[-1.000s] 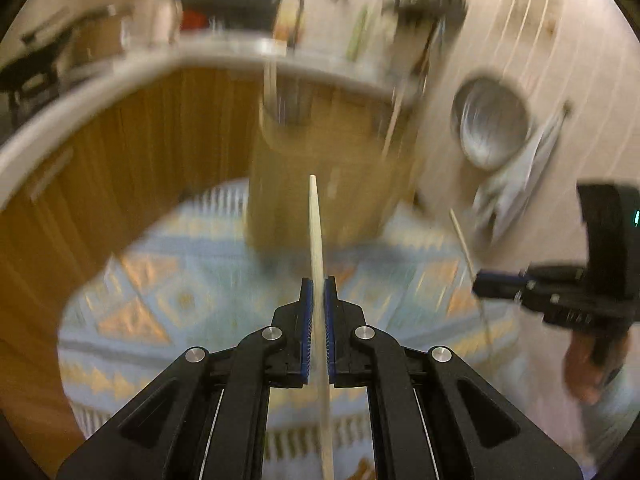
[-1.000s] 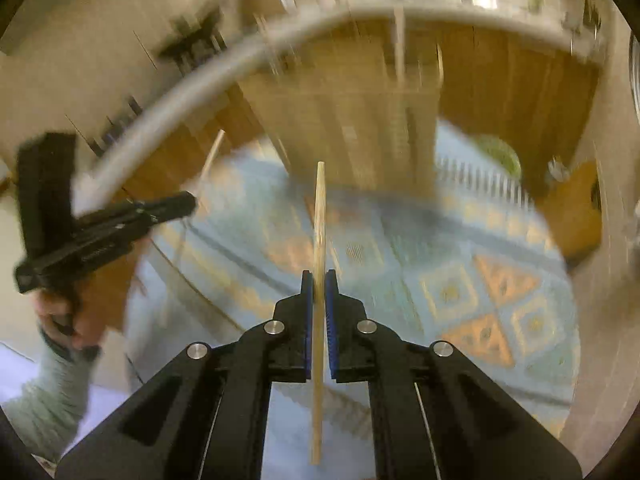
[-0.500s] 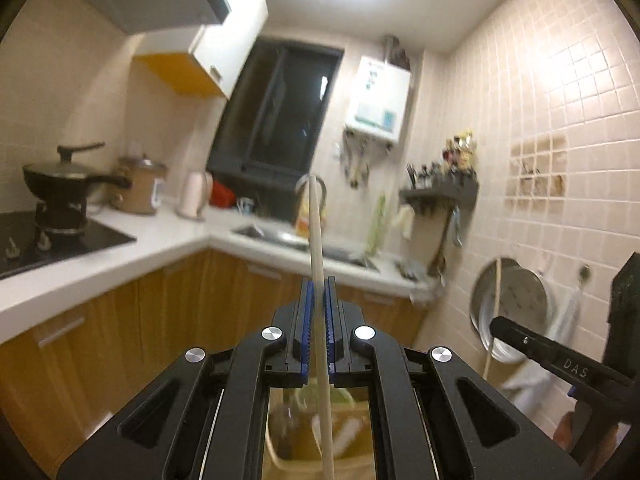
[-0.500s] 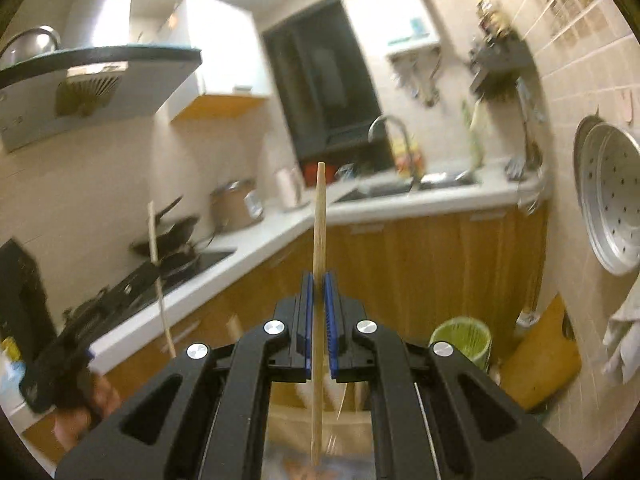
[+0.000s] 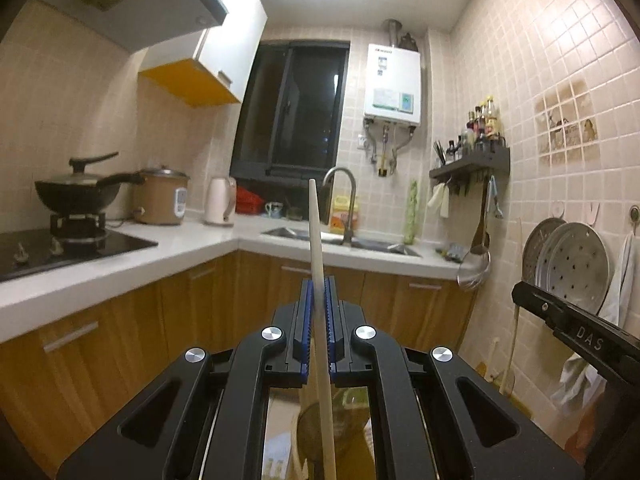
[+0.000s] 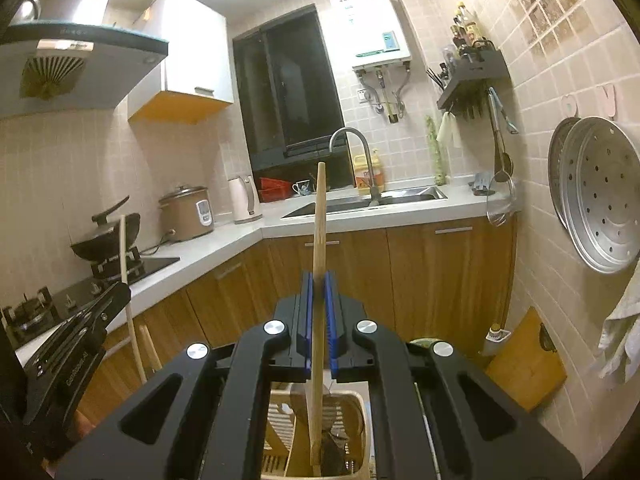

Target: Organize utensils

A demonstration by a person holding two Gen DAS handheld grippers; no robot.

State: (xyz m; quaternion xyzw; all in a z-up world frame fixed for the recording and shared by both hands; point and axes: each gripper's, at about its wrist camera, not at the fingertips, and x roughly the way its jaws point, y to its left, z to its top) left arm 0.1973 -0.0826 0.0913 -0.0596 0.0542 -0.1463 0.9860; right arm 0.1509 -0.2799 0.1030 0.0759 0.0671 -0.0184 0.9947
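My left gripper [image 5: 318,285] is shut on a pale wooden utensil handle [image 5: 314,236] that stands nearly upright. Its lower end runs down out of sight behind the gripper body. My right gripper [image 6: 318,279] is shut on a darker wooden handle [image 6: 319,216], whose lower end hangs in a beige slatted basket [image 6: 356,408]. At the right edge of the left wrist view is the right gripper [image 5: 522,292] with its stick [image 5: 516,320]. The left gripper [image 6: 118,292] and its pale stick [image 6: 125,256] are at the left of the right wrist view.
A white L-shaped counter [image 5: 192,252] holds a wok on a hob [image 5: 76,192], a rice cooker [image 5: 160,196], a kettle [image 5: 219,202] and a sink with a tap [image 6: 360,152]. Steamer trays [image 6: 600,192] and a ladle [image 5: 476,268] hang on the right wall. A cutting board [image 6: 524,364] leans below.
Both views have swung up from the patterned rug and the basket to the level of the kitchen counter. Each gripper has kept its wooden handle throughout.
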